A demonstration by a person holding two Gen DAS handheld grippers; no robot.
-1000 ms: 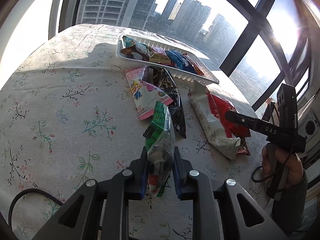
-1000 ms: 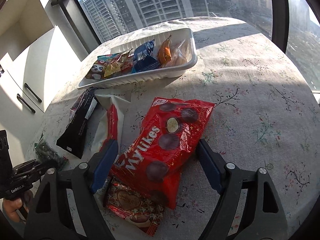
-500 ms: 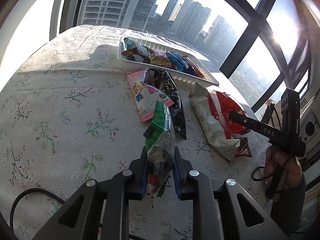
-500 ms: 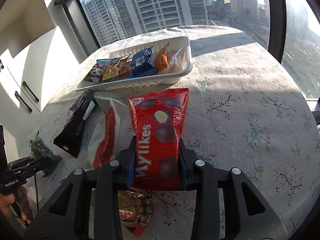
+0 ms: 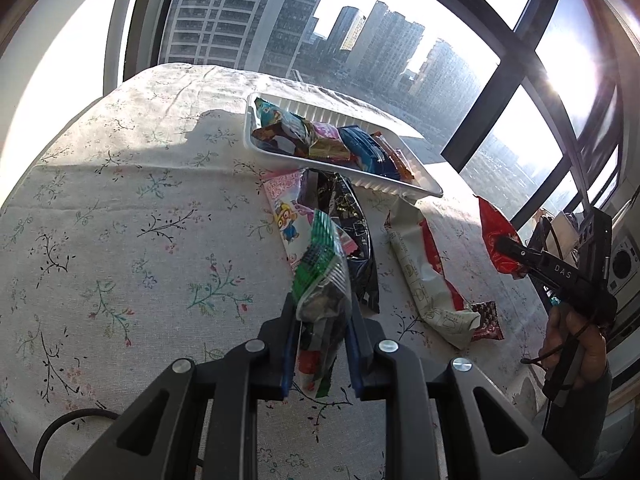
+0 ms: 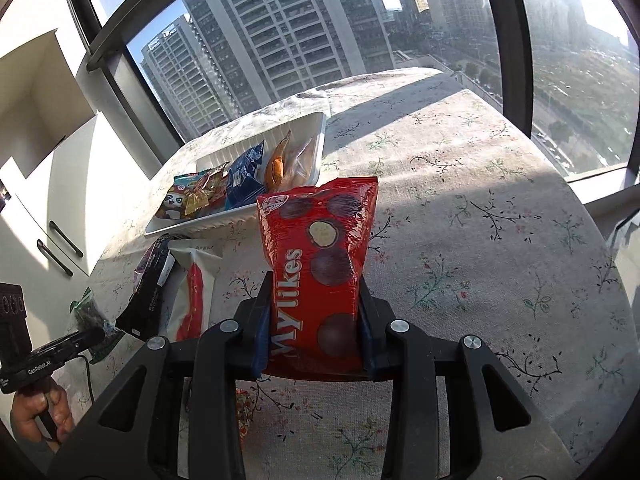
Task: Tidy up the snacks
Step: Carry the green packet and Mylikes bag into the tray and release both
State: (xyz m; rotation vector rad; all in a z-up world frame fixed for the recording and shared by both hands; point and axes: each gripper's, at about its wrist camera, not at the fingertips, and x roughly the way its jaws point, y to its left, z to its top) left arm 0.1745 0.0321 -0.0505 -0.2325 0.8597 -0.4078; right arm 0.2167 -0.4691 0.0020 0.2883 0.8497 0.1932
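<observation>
By big windows, floral-cloth table (image 5: 120, 208), white cabinets (image 6: 52, 200) maybe left.

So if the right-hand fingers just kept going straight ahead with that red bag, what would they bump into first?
Probably the white tray of snacks: the right gripper, shut on the red Mylikes bag, points down towards its near rim. Depth is hard to judge; bare tablecloth might come first.

Red Mylikes bag (image 6: 320, 264) stands upright, lifted off the floral table. Clear green-topped snack packet (image 5: 320, 280) also upright. White tray (image 5: 400, 188) holds mixed packets, perhaps six.
</observation>
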